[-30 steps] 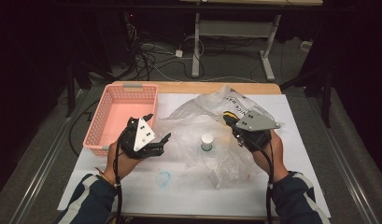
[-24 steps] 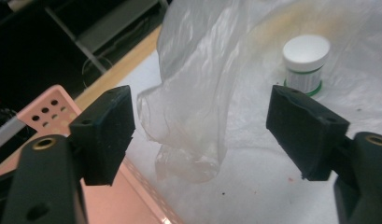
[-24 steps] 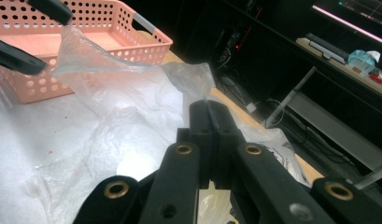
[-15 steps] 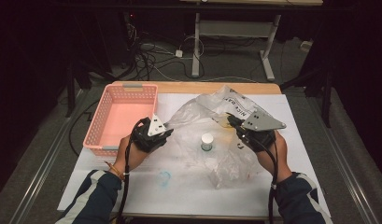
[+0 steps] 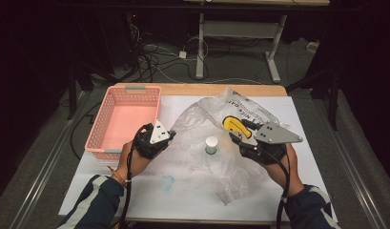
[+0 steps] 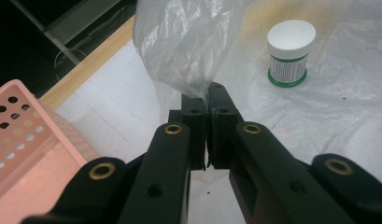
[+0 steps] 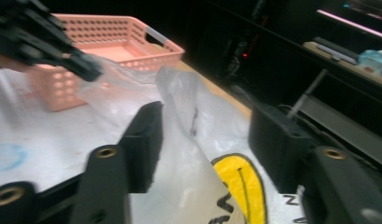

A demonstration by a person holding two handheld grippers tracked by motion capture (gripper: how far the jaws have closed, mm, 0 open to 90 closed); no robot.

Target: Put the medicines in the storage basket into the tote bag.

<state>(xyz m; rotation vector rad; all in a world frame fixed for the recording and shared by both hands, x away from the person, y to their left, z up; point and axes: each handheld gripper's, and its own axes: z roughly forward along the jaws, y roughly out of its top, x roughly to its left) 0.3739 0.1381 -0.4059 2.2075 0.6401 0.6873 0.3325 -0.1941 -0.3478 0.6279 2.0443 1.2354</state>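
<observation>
A clear plastic bag (image 5: pixel 216 124) with a yellow smiley print (image 5: pixel 234 126) lies spread over the white table cover. A small white-capped jar (image 5: pixel 211 144) with a green label (image 6: pixel 290 51) stands within the bag's area. My left gripper (image 5: pixel 169 135) is shut on the bag's left edge (image 6: pixel 188 46) and lifts it. My right gripper (image 5: pixel 236 138) is open, and a fold of the bag (image 7: pixel 188 140) rises between its jaws above the smiley print (image 7: pixel 237 182). The left gripper (image 7: pixel 88 65) also shows far off in the right gripper view.
A pink perforated basket (image 5: pixel 128 119) stands empty at the table's left, close to my left hand. A faint blue ring mark (image 5: pixel 167 182) lies on the cover near the front. The table's wooden back edge (image 5: pixel 202 89) runs behind the bag.
My left gripper has moved right and up, taken hold of the bag's left edge and lifted it. The right gripper has shifted slightly toward the bag's right side.
</observation>
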